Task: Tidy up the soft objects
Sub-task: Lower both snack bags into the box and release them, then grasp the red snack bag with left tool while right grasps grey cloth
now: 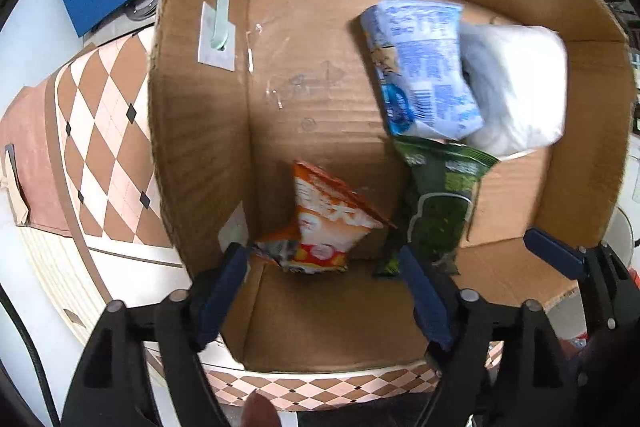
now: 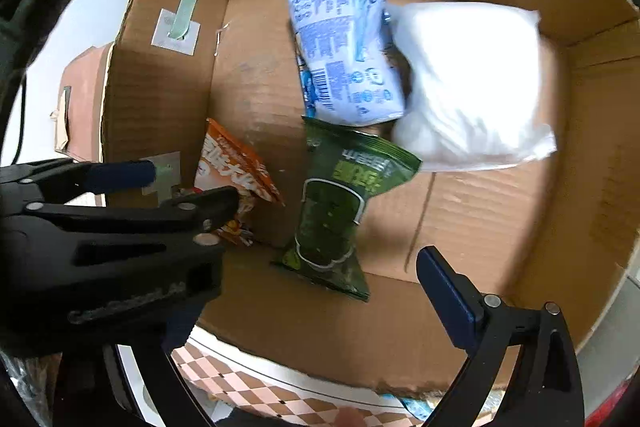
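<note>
Cardboard box (image 2: 168,99) holds our green snack bag (image 2: 340,203), long axis running toward the far wall; left gripper (image 1: 324,291) and right gripper (image 2: 320,267) both gape, released.

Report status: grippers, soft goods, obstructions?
Left hand-held gripper open, empty. Right hand-held gripper open, empty. Orange, green, blue and white packs in cardboard box. No obstruction seen.

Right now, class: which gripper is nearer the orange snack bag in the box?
Left. The left gripper straddles the orange snack bag, open. The right gripper is off beside the green packet.
</note>
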Motion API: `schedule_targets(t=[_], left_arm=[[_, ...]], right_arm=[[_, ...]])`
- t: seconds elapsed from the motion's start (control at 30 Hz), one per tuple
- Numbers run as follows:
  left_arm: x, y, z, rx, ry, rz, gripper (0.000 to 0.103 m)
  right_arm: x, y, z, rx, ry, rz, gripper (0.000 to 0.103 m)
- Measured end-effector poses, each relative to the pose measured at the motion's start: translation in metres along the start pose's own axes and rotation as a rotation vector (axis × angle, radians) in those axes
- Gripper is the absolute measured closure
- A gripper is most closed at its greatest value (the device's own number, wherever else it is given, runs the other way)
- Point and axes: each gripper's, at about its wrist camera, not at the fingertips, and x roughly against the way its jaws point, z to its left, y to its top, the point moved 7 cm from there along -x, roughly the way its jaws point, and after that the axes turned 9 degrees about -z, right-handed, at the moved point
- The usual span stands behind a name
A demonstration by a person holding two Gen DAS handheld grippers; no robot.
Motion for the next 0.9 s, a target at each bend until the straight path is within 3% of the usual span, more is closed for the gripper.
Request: schedule_targets(t=[0.07,0.23,0.43,0.53,0.63,0.73,0.83,0.9], left_arm=[[0.014,-0.005,0.001,-0.006,0.026,-0.047,0.009],[0.051,-0.017,-0.005,-0.011,0.044,-0.136,0.008],[0.094,-0.036,-0.023,-0.009,0.053,-0.307,0.008],[0.113,-0.068,-0.020,-0.006,0.091,-0.434,0.008],[0.110,-0.104,-0.010,-0.004,0.159,-0.527,0.008],[0.083,-0.130,-0.004,-0.024,0.218,-0.508,0.008],[0.032,-0.142,-0.001,-0.058,0.230,-0.407,0.008],[0.007,-0.142,-0.001,-0.067,0.234,-0.364,0.008]], right_arm=[[0.008,-0.003,-0.002,-0.003,-0.017,-0.014,0.001],[0.040,-0.010,-0.007,-0.003,-0.069,-0.092,0.000],[0.090,-0.032,-0.018,0.014,-0.105,-0.212,0.000],[0.115,-0.046,-0.024,0.062,-0.106,-0.285,0.000],[0.133,-0.083,-0.035,0.156,-0.147,-0.342,0.000],[0.126,-0.122,-0.058,0.236,-0.238,-0.335,0.000],[0.095,-0.149,-0.091,0.294,-0.327,-0.253,0.000],[0.061,-0.160,-0.113,0.284,-0.328,-0.178,0.000]])
